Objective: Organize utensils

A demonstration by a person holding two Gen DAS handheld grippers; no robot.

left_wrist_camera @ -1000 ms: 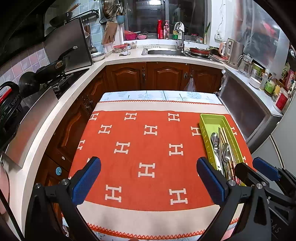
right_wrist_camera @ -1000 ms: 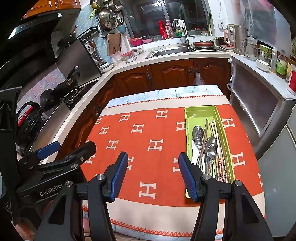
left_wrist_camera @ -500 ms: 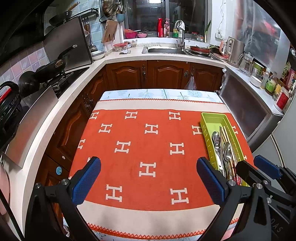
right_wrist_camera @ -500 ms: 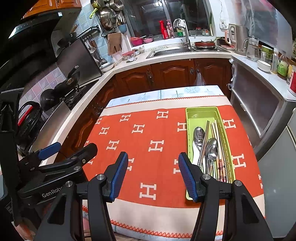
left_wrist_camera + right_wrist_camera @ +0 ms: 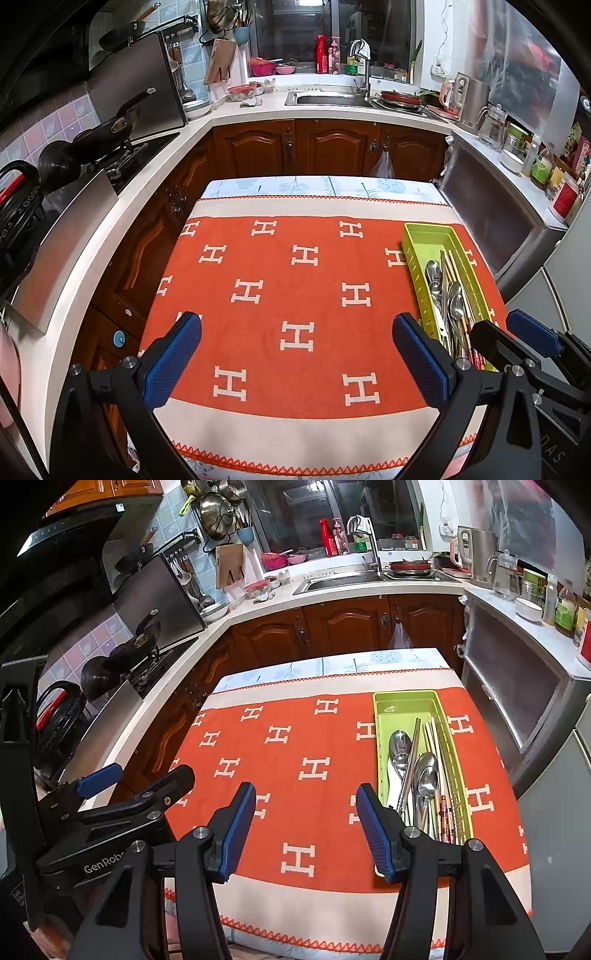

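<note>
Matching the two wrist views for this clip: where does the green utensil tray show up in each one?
Left wrist view: the green utensil tray lies at the right edge of the orange cloth, partly behind the right-hand fingers.
Right wrist view: the tray sits right of centre, running away from the camera, spoons inside.
Shared landmark: the sink on the far counter.

A home kitchen is showing here: wooden cabinets (image 5: 334,147) are running beneath a white counter (image 5: 255,110), a sink (image 5: 340,581) is sitting below the window, and pans (image 5: 218,515) are hanging beside the stove (image 5: 122,162).
</note>
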